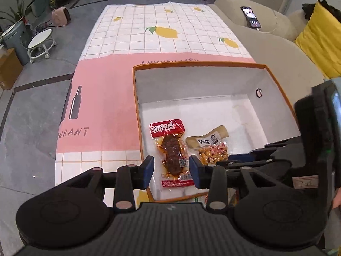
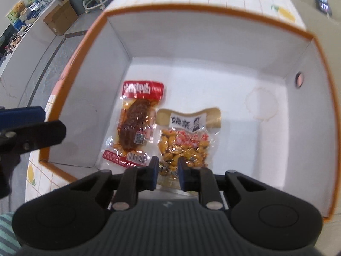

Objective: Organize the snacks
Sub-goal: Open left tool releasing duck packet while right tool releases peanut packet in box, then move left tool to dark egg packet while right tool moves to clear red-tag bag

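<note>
An orange-rimmed white box (image 1: 200, 64) (image 2: 191, 7) stands on the table. Two packets lie side by side on its floor. The red packet of brown meat (image 1: 172, 149) (image 2: 136, 123) is on the left, the clear packet of yellow beans (image 1: 211, 149) (image 2: 185, 140) on the right. My left gripper (image 1: 171, 170) hovers open over the red packet's near end and its pads do not touch it. My right gripper (image 2: 168, 173) points down into the box, its pads closed on the near edge of the yellow bean packet. One left finger (image 2: 32, 112) shows at the box's left wall.
The table wears a lemon-print cloth with a pink band (image 1: 102, 98). A beige sofa (image 1: 266, 42) with a phone (image 1: 250, 17) and a yellow cushion (image 1: 319, 40) runs along the right. On the floor to the left are a white stool (image 1: 41, 42), a grey bin (image 1: 15, 38) and a cardboard box (image 1: 8, 68).
</note>
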Available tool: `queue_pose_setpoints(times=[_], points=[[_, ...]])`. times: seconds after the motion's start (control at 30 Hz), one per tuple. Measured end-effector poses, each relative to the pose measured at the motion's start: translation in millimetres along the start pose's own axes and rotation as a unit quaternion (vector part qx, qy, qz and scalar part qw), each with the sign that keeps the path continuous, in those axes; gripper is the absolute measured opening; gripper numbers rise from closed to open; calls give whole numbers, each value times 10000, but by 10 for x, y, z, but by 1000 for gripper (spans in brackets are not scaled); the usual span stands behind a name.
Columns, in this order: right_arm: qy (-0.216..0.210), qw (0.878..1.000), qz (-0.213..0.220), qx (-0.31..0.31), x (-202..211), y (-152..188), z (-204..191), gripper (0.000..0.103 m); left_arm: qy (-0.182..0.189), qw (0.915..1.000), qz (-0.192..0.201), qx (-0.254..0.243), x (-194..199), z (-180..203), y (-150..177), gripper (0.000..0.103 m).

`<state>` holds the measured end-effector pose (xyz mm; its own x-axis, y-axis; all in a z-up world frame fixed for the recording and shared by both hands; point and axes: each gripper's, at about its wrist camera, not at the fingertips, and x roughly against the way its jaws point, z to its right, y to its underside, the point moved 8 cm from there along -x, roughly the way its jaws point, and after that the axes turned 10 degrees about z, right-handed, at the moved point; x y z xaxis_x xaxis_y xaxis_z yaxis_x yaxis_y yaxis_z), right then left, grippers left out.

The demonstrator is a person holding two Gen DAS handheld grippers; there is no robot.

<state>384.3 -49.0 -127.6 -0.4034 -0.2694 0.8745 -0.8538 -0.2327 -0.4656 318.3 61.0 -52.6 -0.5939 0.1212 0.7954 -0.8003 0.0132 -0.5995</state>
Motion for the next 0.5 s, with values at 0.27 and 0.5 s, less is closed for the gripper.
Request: queue_pose_setpoints(times=[0.27,0.5], points=[[272,9960,833,173,713,47,32,24,61,9987,454,240,452,104,146,45],[245,9890,1447,154,1310,318,-36,31,-25,9973,731,110,822,219,380,47]])
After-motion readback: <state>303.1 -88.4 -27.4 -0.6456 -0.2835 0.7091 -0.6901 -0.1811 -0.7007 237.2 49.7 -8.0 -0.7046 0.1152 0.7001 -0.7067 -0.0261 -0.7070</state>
